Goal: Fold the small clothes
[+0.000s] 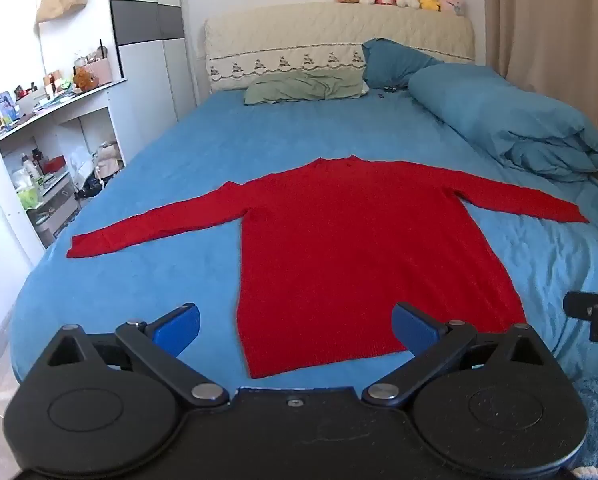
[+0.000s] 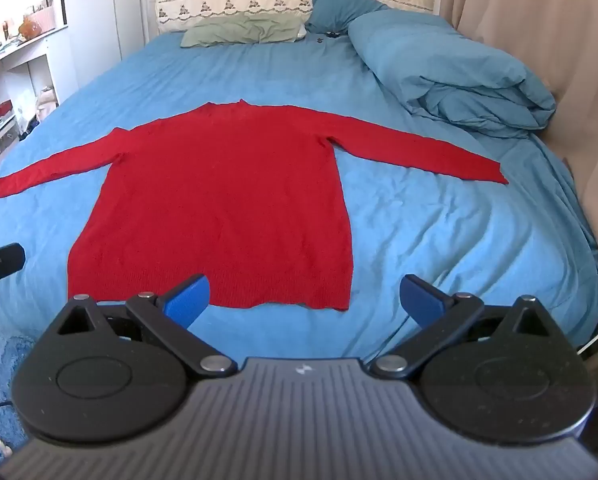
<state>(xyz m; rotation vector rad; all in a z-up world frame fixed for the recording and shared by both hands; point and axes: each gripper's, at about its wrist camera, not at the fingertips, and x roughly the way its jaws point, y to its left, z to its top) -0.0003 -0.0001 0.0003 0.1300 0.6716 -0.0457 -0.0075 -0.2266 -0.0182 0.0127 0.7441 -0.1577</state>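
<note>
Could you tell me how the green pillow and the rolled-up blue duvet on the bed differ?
The green pillow is pale sage; the blue duvet is teal, close to the sheet's colour. The pillow lies flat and thin against the headboard; the duvet is bundled into a thick roll. The pillow sits at the head of the bed, the duvet runs along the side by the curtain. Both are soft, rumpled bedding lying beyond the red sweater.

A blue-sheeted bed (image 1: 219,152) fills the room, cream headboard (image 1: 339,32) at the far wall, cluttered white shelves (image 1: 39,128) left, beige curtains (image 1: 547,20) right, daylight throughout.
</note>
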